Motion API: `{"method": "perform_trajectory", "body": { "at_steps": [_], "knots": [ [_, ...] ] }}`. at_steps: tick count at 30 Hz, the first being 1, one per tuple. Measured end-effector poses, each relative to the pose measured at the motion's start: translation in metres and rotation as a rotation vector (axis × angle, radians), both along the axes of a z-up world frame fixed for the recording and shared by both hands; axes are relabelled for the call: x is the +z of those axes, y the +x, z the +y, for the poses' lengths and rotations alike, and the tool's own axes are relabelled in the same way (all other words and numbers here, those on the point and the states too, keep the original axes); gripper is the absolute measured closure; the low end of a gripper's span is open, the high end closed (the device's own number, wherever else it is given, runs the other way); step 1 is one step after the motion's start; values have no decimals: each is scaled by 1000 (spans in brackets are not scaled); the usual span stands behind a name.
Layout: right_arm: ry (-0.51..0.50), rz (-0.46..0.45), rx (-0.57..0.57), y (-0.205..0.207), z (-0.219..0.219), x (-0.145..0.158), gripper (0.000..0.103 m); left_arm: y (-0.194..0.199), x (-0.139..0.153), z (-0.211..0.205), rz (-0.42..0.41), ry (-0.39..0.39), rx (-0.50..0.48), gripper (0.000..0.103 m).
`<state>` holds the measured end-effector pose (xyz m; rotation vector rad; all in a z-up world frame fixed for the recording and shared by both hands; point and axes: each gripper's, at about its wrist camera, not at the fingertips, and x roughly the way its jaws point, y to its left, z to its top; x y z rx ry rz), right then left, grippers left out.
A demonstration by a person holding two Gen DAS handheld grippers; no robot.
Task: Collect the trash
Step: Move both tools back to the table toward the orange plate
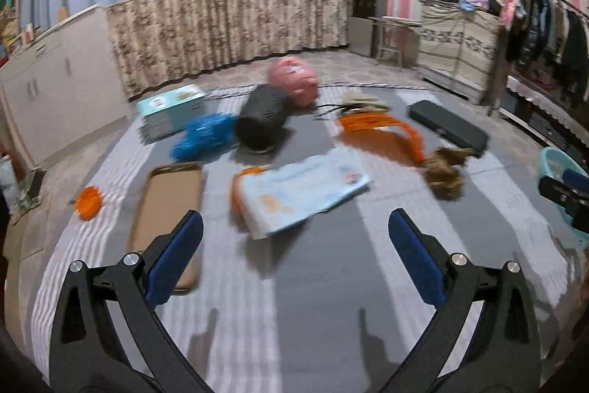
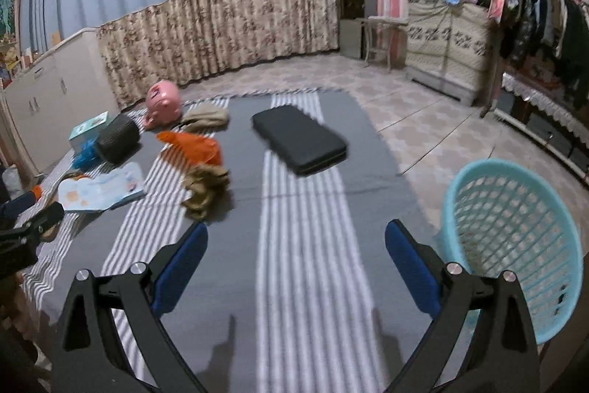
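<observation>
Jaws wide on both grippers, empty; bare mat (image 2: pixel 305 245) ahead, basket (image 2: pixel 515 245) at mat's rt edge.

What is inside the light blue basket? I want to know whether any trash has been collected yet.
The light blue basket shows only bare lattice wall and part of its bottom; no item is visible. The right claw hides its lowest near corner.

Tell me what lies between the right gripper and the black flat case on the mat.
Nothing: in the right wrist view only bare striped mat runs from the open right gripper up to the black case.
</observation>
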<state>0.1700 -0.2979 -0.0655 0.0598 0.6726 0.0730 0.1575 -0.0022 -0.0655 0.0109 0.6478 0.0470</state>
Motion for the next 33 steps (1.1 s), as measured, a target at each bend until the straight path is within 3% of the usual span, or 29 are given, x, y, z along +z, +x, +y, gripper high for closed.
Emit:
{"method": "perform_trajectory", "body": {
  "at_steps": [10, 20, 23, 25, 26, 33],
  "knots": [
    [25, 31, -20, 9, 11, -9, 8, 0, -11, 87, 33, -5, 147, 6],
    [-8, 52, -25, 14, 22, -18, 8, 16, -16, 152, 47, 19, 225, 6],
    [-11, 51, -22, 16, 25, -17, 8, 27, -25, 178, 96, -35, 241, 6],
    [-15, 56, -18, 20, 29, -18, 8, 34, -27, 198, 106, -129, 253, 8],
    [-17, 60, -16, 22, 31, -19, 8, 35, -27, 203, 105, -139, 257, 10],
    [-59, 84, 5, 29, 44, -27, 8, 63, -38, 207, 183, -55, 217, 36]
  ]
}}
